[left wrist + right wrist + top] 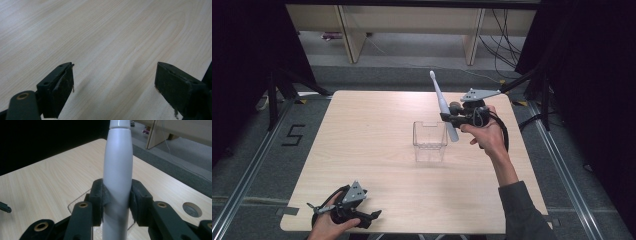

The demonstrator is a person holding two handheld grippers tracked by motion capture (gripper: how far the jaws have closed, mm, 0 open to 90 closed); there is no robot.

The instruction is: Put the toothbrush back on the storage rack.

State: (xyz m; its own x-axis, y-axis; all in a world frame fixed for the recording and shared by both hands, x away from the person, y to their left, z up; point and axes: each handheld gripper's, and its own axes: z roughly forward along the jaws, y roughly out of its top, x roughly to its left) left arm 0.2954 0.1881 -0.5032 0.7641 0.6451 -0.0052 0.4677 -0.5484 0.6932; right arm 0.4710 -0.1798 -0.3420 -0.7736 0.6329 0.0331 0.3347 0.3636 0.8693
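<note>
White toothbrush (440, 102): clamped in right gripper (447, 118), tilted above clear box (430, 141).
Wood table (372, 130): bare under left gripper (373, 215); jaws wide apart, holding nothing.

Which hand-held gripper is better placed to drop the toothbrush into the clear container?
Right. The right hand-held gripper already clamps the toothbrush beside the clear container. The left hand-held gripper sits open at the table's near edge.

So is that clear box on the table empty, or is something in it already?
Empty: the clear box shows nothing inside, and the toothbrush is held beside its rim by the right gripper.
</note>
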